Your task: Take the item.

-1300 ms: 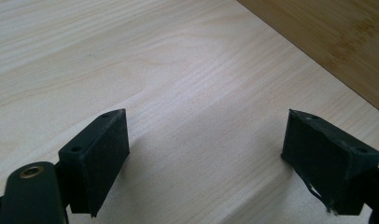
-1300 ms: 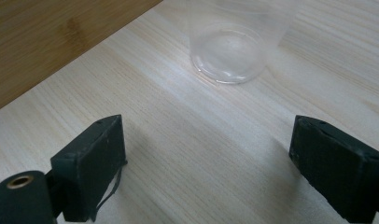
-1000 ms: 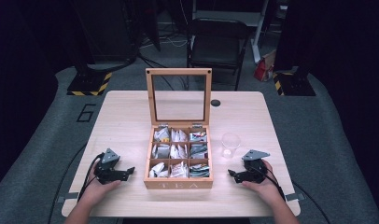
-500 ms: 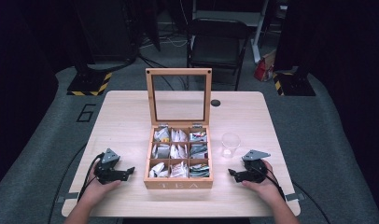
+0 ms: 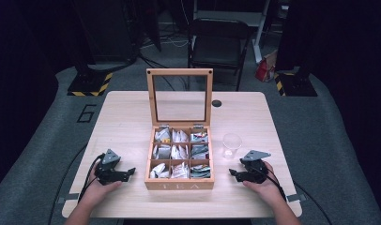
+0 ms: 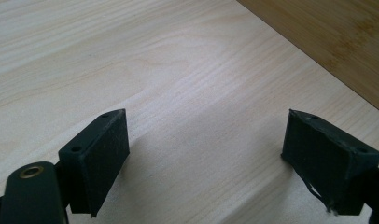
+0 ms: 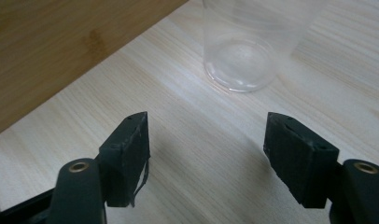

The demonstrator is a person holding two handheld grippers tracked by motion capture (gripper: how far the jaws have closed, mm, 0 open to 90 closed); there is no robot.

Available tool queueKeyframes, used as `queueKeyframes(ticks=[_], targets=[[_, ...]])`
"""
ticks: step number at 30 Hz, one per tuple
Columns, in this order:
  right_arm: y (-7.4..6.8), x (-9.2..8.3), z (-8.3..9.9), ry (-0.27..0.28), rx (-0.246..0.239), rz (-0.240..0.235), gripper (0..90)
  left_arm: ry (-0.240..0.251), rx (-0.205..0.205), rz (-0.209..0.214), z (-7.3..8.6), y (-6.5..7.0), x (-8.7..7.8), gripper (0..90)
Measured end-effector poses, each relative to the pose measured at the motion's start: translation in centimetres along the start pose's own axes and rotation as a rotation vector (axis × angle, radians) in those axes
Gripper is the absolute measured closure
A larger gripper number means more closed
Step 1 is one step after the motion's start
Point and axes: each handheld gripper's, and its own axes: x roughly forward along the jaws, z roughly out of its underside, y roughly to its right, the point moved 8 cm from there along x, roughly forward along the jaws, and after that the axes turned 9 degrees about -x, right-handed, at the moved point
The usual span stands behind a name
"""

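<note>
both hands rest on the near edge of the desk (image 5: 132, 112), one either side of the wooden tea box (image 5: 180, 157). left claw (image 5: 130, 172) sits on the desk left of the box, tips pointing at its side, jaws spread wide with only bare wood between them, released. right claw (image 5: 233, 174) lies right of the box, tips pointing toward it, jaws apart and gripping nothing, though they have just been closing a bit; bare desk between them. clear plastic cup (image 5: 232, 145) stands upright just beyond the right claw, near the box's right wall, not touching either. tea box is mid desk, "tea" on its front, nine compartments stuffed with tea bags (image 5: 179, 153), glass lid (image 5: 180, 96) standing open upright at the back. small black disc (image 5: 217, 103) on the desk beyond. a black folding chair (image 5: 218, 44) behind the desk.
</note>
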Motion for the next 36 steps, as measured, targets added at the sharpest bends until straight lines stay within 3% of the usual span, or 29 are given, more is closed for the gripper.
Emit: queueKeyframes(ticks=[19, 21, 28, 33, 36], targets=[[0.5, -2.5, -1.3, 0.047, 0.061, -0.001, 37.7, 0.001, -0.002, 0.0, 0.0, 0.0, 0.0, 14.2], [0.6, -2.5, -1.4, 0.049, 0.046, -0.003, 37.6, 0.0, 0.001, -0.001, 0.0, 0.0, 0.0, 14.2], [0.3, -3.0, -2.3, 0.066, 0.064, -0.013, 38.6, -0.001, 0.001, 0.0, 0.0, 0.0, 0.0, 14.1], [0.2, -3.4, -2.9, 0.048, 0.026, -0.019, 39.1, 0.006, -0.002, -0.003, 0.0, 0.0, 0.0, 14.1], [0.2, -3.8, -3.4, 0.052, 0.036, -0.013, 39.2, 0.0, -0.001, 0.0, 0.0, 0.0, 0.0, 14.2]])
